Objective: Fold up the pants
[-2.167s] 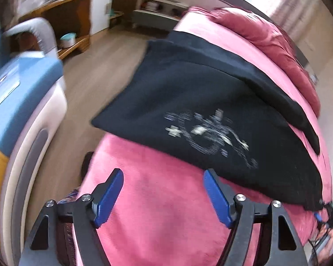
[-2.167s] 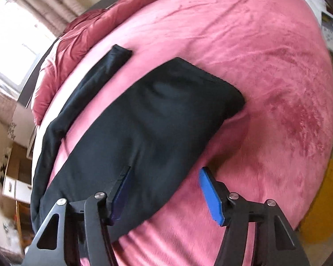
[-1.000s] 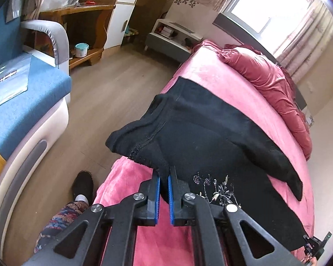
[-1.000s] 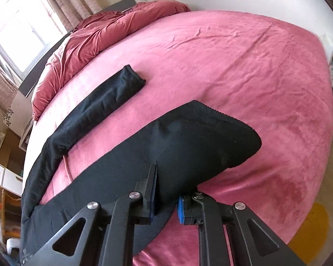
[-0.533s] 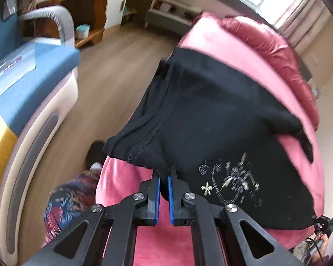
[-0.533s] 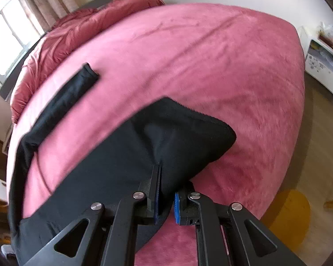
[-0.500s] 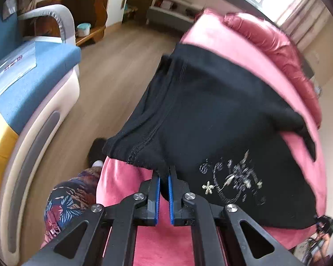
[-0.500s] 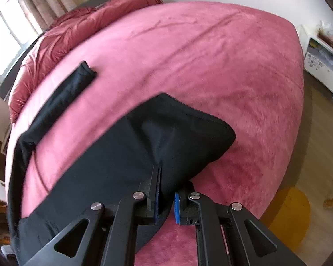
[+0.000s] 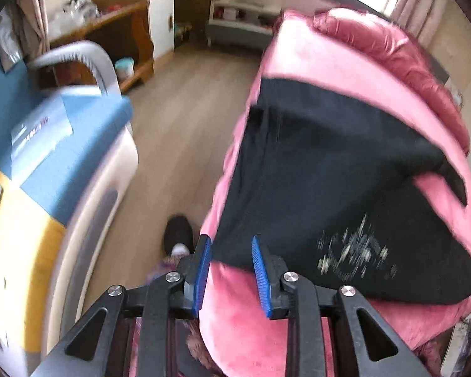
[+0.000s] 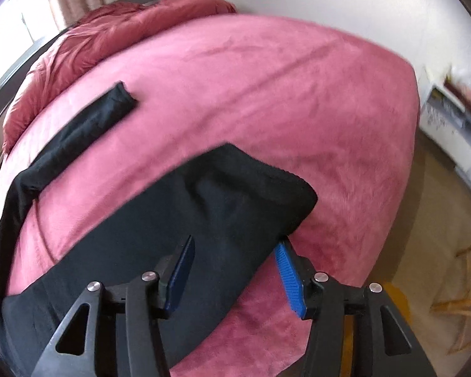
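Both hand-held grippers, left (image 9: 230, 272) and right (image 10: 235, 278), now released from pants (image 9: 329, 188).

Ahead of your left gripper (image 9: 230, 253) with its blue pads and black arms, you have black pants (image 9: 323, 182) with a pale silvery floral print lying on a pink bedspread (image 10: 267, 94), a blue-and-yellow sofa (image 9: 47, 157) off to its left.

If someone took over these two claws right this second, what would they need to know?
Left claw: open, at the near waist corner of the black pants, holding nothing.
Right claw: open, over the near leg's cuff, holding nothing.
The pants lie on the pink bed, legs apart; the far leg stretches toward the pillows.
Done: no fold visible.
Left: lay one leg over the other, then fold lengthwise.
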{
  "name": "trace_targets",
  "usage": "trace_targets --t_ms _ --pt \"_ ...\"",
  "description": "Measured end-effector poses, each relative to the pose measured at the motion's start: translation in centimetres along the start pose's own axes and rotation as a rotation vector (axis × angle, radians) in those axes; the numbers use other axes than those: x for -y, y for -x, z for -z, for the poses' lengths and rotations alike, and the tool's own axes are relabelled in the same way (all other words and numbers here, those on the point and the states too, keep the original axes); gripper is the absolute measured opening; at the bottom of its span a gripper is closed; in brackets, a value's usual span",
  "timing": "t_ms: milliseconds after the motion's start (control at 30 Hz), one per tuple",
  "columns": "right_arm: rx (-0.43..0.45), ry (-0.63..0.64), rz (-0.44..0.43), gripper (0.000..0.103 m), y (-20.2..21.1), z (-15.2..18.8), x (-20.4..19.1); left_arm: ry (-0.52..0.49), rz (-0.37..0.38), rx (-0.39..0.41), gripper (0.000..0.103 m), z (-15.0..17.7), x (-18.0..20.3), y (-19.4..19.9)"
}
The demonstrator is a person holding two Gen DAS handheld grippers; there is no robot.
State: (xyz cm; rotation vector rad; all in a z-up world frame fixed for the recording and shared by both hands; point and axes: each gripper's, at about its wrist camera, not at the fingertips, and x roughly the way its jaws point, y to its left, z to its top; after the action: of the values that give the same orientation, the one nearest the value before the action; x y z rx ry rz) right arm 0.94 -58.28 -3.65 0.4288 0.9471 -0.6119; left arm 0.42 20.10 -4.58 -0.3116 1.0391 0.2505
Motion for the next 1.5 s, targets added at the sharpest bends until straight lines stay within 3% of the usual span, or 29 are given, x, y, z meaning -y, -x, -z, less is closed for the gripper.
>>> trace_targets --t_ms 200,367,600,767,833,1000,1167,1233,1367,1500 --pt "0.061 0.151 -0.094 0.062 2.6 0.0 -6.9 0.098 0.123 0.006 0.029 -7.2 -0.5 -2.9" --pt "0.013 0.332 -0.221 0.064 2.2 2.1 -14.4 0.112 0.137 -0.021 0.032 -12.5 1.4 -7.5" --pt "-0.052 0.451 -0.320 0.064 1.5 5.4 -22.2 0.200 0.167 -0.085 0.035 -18.9 3.4 -14.3" --pt "-0.067 0.508 -0.355 0.065 1.2 6.1 -25.9 0.308 0.183 -0.125 0.037 -22.1 3.2 -18.8" --pt "-0.076 0.512 -0.367 0.066 1.0 6.2 -26.7 0.361 0.200 -0.152 0.043 -22.7 3.0 -20.4" --pt "-0.100 0.506 -0.372 0.068 0.1 5.9 -27.8 0.437 0.227 -0.188 0.043 -24.0 2.4 -22.6" --pt "-0.117 0.492 -0.359 0.068 -0.8 5.7 -28.0 0.424 0.230 -0.201 0.040 -25.0 3.0 -23.8" --pt "-0.120 0.492 -0.350 0.068 -1.0 5.8 -28.2 0.364 0.211 -0.190 0.025 -25.4 3.9 -23.5" --pt "-0.127 0.486 -0.344 0.068 -1.3 6.0 -28.2 0.234 0.187 -0.124 0.011 -24.9 5.5 -21.3" --pt "-0.124 0.472 -0.342 0.068 -1.4 5.9 -27.9 0.188 0.301 0.006 0.009 -23.8 6.0 -16.1"
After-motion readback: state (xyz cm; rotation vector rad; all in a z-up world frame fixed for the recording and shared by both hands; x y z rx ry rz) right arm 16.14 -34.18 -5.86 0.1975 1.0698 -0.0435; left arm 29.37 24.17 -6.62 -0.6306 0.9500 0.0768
